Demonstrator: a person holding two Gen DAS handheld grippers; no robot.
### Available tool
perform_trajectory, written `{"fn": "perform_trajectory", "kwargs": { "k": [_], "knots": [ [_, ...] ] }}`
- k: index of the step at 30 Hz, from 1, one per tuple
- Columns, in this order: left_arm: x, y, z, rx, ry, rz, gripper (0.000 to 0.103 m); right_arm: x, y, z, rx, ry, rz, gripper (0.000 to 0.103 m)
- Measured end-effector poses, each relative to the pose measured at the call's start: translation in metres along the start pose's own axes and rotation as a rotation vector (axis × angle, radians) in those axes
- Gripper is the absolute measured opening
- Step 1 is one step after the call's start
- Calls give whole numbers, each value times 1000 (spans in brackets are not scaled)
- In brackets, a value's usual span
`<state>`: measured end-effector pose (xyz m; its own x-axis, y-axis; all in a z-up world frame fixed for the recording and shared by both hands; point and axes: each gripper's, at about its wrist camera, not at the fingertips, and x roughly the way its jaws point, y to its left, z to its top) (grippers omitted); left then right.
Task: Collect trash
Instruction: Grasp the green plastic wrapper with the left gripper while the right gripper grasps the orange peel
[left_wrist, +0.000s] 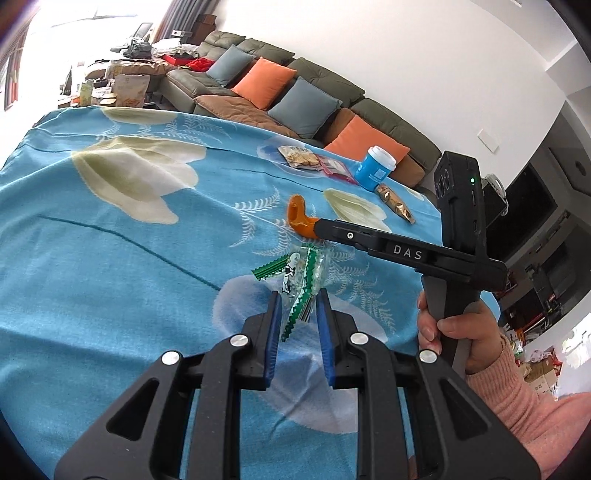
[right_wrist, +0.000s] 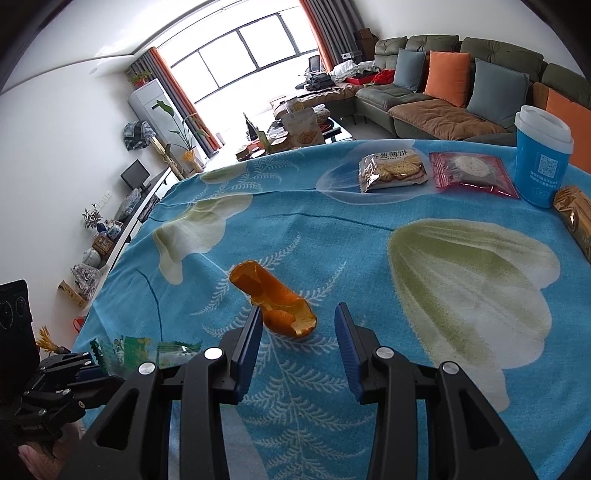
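Left wrist view has the left claw (left_wrist: 298, 300) spread open right over a crinkled green-and-clear wrapper (left_wrist: 297, 284), whose near end sits between the blue pads (left_wrist: 274, 325), not pinched. It lies on the counter's blue flower-print cloth (left_wrist: 110, 258). Right claw (right_wrist: 299, 314) is open too, with an orange peel (right_wrist: 273, 299) lying just ahead; the near end of the peel is touching or almost touching its left pad, can't really tell. Toward the far edge of the counter: a cracker packet (right_wrist: 391, 171), a red snack pack (right_wrist: 472, 173), a blue cup with white lid (right_wrist: 541, 155) and a gold wrapper (right_wrist: 578, 218) beside it.
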<state>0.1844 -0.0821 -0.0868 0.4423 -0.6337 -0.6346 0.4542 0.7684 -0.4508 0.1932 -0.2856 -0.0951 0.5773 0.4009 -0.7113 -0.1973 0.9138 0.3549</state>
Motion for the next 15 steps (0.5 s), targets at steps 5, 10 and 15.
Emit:
{"fn": "perform_trajectory", "kwargs": {
  "k": [5, 10, 15],
  "knots": [
    [-17, 13, -5, -28, -20, 19, 20, 2, 3, 0, -4, 7, 9, 30],
    [-30, 22, -11, -51, -42, 33, 20, 1, 6, -1, -10, 3, 4, 23],
    [-42, 26, -16, -57, -65, 61, 20, -3, 10, -4, -4, -13, 19, 20]
  ]
}}
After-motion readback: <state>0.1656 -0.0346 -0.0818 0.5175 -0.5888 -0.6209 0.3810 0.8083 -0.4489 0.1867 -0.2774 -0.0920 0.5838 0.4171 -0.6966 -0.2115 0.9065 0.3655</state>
